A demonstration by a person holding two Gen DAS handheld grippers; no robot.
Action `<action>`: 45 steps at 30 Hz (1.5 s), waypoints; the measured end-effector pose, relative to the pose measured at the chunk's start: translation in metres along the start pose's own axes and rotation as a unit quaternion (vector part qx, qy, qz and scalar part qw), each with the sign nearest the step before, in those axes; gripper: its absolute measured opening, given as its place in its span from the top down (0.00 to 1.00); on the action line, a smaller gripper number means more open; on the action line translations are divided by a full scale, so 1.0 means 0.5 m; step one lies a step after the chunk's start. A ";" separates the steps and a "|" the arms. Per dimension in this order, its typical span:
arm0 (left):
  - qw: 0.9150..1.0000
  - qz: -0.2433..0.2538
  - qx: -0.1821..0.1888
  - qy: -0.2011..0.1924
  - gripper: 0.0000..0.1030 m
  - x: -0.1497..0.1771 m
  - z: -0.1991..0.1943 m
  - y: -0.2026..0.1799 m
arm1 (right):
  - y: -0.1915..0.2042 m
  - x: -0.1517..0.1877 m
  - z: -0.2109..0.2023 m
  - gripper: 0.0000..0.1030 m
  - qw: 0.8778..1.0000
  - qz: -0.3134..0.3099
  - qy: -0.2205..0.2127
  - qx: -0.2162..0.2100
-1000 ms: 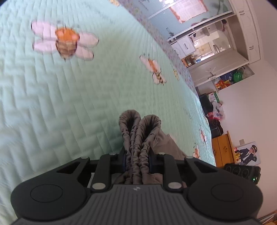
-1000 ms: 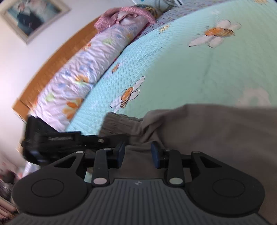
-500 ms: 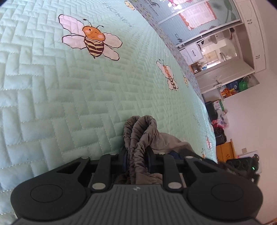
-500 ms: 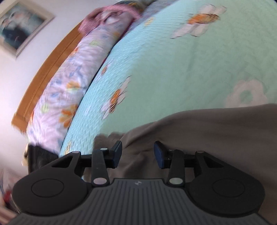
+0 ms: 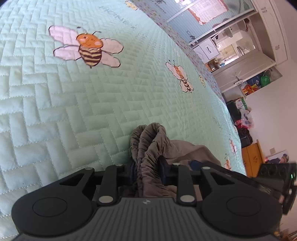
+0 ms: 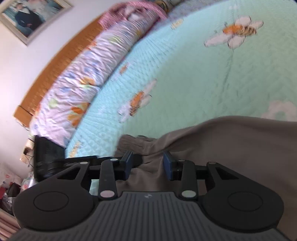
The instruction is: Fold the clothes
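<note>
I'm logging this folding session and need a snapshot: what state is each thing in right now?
left gripper: jaws just opening, bunched elastic waistband between them.
right gripper: jaws apart, cloth between them, not pinched.
brown garment: crumpled, partly spread on the bed.
quilt: laid flat.
wardrobe door: open.

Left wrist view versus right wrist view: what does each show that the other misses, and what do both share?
Only the left wrist view shows the bunched elastic waistband sitting between the left claw's jaws, which have just been opening, plus a white cabinet and an orange dresser beyond the bed. Only the right wrist view shows the rolled floral duvet, the wooden headboard and a framed picture. Both show the grey-brown trousers lying on the mint bee-print quilt; cloth passes between the right claw's jaws too.
</note>
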State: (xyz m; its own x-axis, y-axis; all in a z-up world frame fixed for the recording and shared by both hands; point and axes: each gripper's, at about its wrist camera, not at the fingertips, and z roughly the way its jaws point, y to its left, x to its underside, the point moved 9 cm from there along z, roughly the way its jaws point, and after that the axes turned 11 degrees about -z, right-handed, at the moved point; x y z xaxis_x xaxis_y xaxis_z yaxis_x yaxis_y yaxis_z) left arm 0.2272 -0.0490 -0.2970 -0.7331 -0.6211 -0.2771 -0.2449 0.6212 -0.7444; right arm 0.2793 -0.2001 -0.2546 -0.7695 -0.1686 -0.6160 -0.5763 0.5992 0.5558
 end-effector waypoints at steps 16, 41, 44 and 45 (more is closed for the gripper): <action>0.998 -0.034 0.050 0.010 0.48 -0.006 0.007 0.003 | -0.125 -0.023 -0.001 1.00 0.993 0.044 -0.032 0.108; 0.998 -0.057 0.025 0.019 0.54 -0.021 -0.004 0.014 | -0.055 -0.048 -0.065 0.64 0.994 0.072 -0.085 -0.023; 0.997 -0.075 0.011 -0.005 0.45 -0.010 -0.047 0.023 | -0.011 0.010 -0.146 0.61 0.997 0.016 -0.071 -0.010; 0.997 -0.080 0.006 -0.014 0.39 -0.005 -0.062 0.026 | -0.006 0.036 -0.174 0.59 0.998 0.002 -0.068 -0.003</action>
State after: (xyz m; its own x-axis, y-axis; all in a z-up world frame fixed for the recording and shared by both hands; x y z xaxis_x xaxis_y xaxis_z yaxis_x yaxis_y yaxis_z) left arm 0.2063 -0.0244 -0.2868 -0.6673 -0.7249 -0.1710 -0.3494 0.5074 -0.7877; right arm 0.2431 -0.2729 -0.2190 -0.7281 -0.0586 -0.6829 -0.5747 0.5951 0.5617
